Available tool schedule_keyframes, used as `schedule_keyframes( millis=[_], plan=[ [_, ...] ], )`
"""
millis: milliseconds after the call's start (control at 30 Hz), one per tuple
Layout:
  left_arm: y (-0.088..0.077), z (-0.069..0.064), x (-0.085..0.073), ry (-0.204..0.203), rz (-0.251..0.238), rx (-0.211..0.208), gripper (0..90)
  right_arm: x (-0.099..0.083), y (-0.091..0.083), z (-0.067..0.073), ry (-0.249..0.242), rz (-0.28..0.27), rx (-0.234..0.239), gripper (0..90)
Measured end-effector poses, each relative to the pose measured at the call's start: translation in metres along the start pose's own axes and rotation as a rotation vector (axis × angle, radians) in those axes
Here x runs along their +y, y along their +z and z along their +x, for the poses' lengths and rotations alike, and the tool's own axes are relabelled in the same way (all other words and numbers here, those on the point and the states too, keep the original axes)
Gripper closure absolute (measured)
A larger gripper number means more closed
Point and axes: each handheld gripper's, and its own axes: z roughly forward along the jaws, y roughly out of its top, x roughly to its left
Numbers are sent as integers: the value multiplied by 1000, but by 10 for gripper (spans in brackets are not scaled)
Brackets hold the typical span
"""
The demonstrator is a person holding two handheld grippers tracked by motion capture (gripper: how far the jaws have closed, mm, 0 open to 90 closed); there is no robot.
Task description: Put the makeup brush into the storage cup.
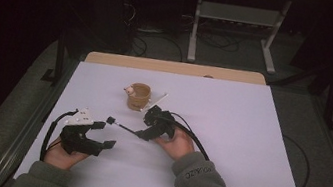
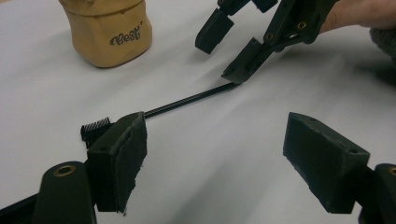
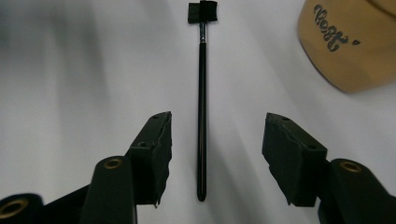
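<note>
**Right claw straddling a thin black brush on the desk**

While the brush [image 3: 201, 121] lies flat on the white desk [image 1: 229, 134], its handle runs straight up the middle of the right gripper view, so that the right claw [image 3: 217, 154] stands astride the handle's near end with one jaw on either side. The jaws are parted and neither pad touches the handle; this alignment, judged from the symmetry of the gap, suits a pinch across the thin shaft. The small comb-like head of the brush points away from that claw and toward the left claw [image 2: 233, 158], which rests low over the desk with its jaws spread wide and nothing between them. In the left gripper view the head sits just beyond that claw's left pad, apart from it, while the right claw shows farther off at the handle's other end.

A tan paper-like cup [image 1: 138, 96] printed with script lettering stands upright beyond the brush, near but not touching it; something pale sits at its rim, too small to identify. A light stick [image 1: 158, 100] lies just beside the cup. Neither crosses the handle, so nothing obstructs the grasp. The handle's thinness and flat lie may make it slip from the pads.
</note>
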Motion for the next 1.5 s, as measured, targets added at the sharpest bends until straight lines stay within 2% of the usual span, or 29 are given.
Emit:
schedule_keyframes(
  millis=[200, 433, 567, 600, 700, 733, 867, 933, 1267, 1333, 1500],
  plan=[
    [0, 0, 0, -2, 0, 0, 215, -1, 11, 1, -5, 12, 0, 476],
    [0, 0, 0, -2, 1, 1, 217, -1, 21, 4, -15, 36, 2, 595],
    [0, 0, 0, -3, 1, 1, 218, 0, 23, 8, -39, 41, -23, 643],
    [0, 0, 0, -3, 1, 1, 218, 0, 23, 11, -58, 54, -51, 666],
    [0, 0, 0, -2, 0, 2, 218, 1, 23, 13, -68, 59, -61, 687],
    [0, 0, 0, -3, 1, 3, 219, 2, 24, 16, -73, 68, -71, 738],
    [0, 0, 0, -1, 4, 4, 220, 3, 25, 18, -75, 77, -66, 795],
    [1, -1, 1, -1, 4, 2, 222, 4, 25, 16, -56, 82, -61, 848],
    [1, 0, 0, -3, 10, 5, 228, 7, 26, 15, -28, 100, -44, 852],
    [1, 0, 0, -2, 10, 5, 230, 8, 26, 16, -45, 102, -54, 852],
    [1, 1, 0, 0, 8, 3, 237, 8, 25, 15, -30, 101, -52, 852]
  ],
)
